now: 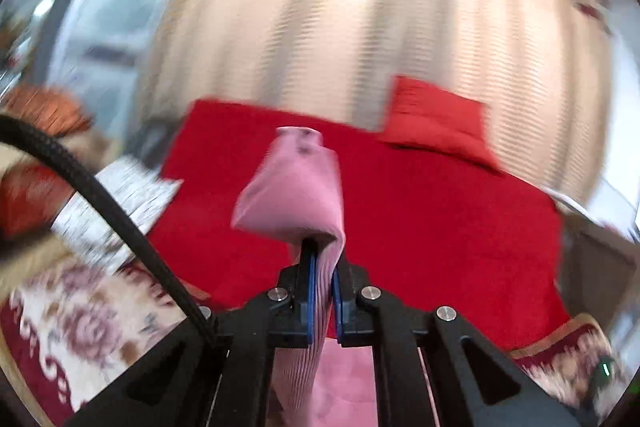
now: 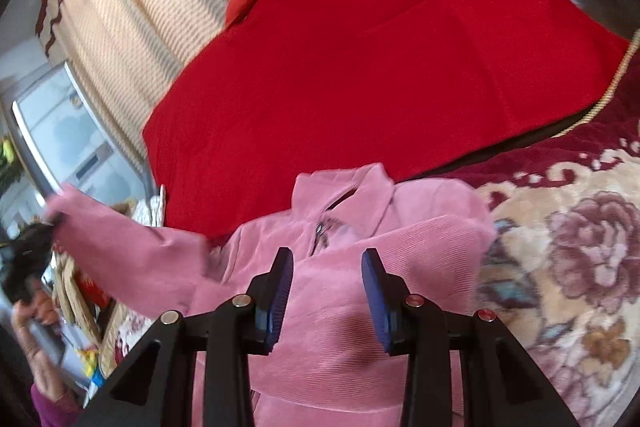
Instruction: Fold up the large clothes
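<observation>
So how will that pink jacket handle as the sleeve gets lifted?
Likely floppy: the sleeve sags between the left gripper and the jacket. The ribbed fabric probably grips rather than slips. The body may drag across the bedspread.

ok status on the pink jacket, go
Left tongs shut on pink jacket sleeve cuff, lifted. Right tongs open, over jacket body, not pinching. Jacket lies at red blanket edge; nothing in the way.

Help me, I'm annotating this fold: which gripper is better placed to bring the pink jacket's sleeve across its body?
Left. The left gripper is shut on the sleeve and holds it up, while the right gripper hangs open over the jacket body, gripping nothing.
</observation>
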### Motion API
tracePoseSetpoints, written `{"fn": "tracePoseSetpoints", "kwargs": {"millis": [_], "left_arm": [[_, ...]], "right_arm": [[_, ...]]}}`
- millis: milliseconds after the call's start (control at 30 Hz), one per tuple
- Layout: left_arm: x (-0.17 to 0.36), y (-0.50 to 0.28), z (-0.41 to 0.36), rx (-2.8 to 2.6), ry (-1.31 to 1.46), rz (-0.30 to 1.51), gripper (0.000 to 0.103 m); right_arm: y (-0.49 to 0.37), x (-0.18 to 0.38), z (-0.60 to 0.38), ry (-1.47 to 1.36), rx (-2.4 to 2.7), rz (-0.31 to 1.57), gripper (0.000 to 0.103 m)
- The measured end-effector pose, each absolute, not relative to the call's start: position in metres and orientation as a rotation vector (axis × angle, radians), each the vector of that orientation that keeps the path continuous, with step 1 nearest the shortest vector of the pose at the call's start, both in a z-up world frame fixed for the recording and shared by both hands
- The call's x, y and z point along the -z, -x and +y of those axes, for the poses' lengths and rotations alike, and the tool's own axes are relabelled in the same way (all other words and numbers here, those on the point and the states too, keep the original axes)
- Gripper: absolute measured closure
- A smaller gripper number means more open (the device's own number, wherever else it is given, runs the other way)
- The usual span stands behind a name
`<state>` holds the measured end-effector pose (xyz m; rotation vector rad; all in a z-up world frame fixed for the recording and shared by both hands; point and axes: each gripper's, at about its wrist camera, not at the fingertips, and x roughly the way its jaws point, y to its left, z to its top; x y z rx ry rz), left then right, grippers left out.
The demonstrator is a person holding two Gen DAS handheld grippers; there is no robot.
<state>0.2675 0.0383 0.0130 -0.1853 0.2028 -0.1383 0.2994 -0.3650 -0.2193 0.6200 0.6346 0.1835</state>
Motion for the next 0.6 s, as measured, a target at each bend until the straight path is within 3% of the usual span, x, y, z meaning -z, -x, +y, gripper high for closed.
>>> {"fn": "tracePoseSetpoints", "kwargs": {"millis": [67, 100, 200, 300, 500, 600], "left_arm": [[-0.009, -0.264, -0.007, 0.253, 0.120, 0.250, 0.096], [-0.003, -0.266, -0.023, 0.298, 0.103, 0.278, 0.085], [0.037, -0.286, -0.089, 0.503, -0.022, 0.441, 0.021], [0.074, -0.295, -0.127, 0.538, -0.162, 0.567, 0.021], [0.050, -0.309, -0.054, 0.471, -0.009, 0.467, 0.017], [0.066, -0.334, -0.013, 0.296, 0.035, 0.532, 0.016]], "right_arm": [[-0.293, 0.217, -0.379, -0.643, -0.160, 0.611, 0.063], [-0.289, 0.215, -0.387, -0.654, -0.144, 0.597, 0.063], [-0.282, 0.214, -0.407, -0.695, -0.105, 0.576, 0.063], [-0.277, 0.215, -0.423, -0.730, -0.061, 0.553, 0.029], [-0.284, 0.215, -0.427, -0.747, -0.071, 0.567, 0.029], [-0.297, 0.215, -0.404, -0.696, -0.125, 0.620, 0.029]]}}
